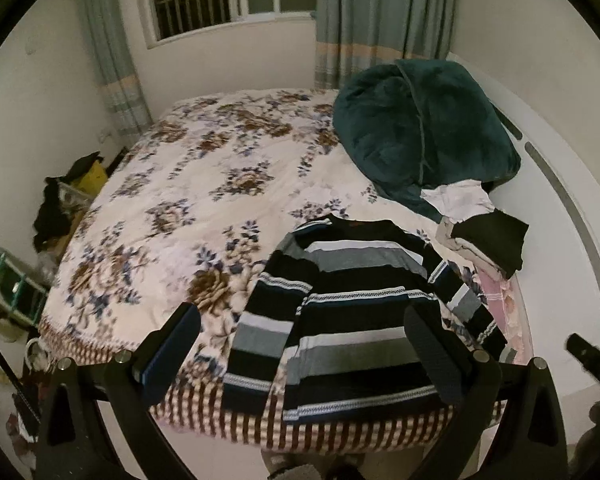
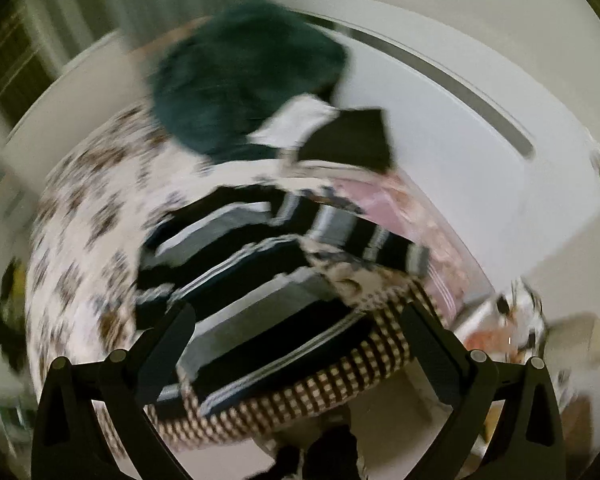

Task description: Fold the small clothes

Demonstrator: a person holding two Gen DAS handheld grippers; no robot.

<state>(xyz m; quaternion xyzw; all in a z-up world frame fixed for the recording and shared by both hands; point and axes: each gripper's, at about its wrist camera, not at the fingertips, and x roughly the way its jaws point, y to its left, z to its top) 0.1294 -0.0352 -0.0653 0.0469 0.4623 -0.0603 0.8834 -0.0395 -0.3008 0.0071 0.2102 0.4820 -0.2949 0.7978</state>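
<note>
A black, grey and white striped sweater (image 1: 340, 312) lies spread flat near the front edge of the bed, sleeves down its sides; it also shows, blurred, in the right wrist view (image 2: 252, 280). A small pile of clothes, white, beige and black (image 1: 480, 228), lies beyond it by a dark green blanket (image 1: 420, 140); the pile also shows in the right wrist view (image 2: 340, 136). My left gripper (image 1: 300, 356) is open and empty above the sweater's hem. My right gripper (image 2: 296, 352) is open and empty above the sweater's lower right part.
The bed has a floral cover (image 1: 188, 200) with a checked border (image 1: 340, 432). A white curved headboard (image 1: 560, 208) runs along the right. Cluttered items and a crate (image 1: 16, 280) stand on the floor at the left. A window and curtains are behind.
</note>
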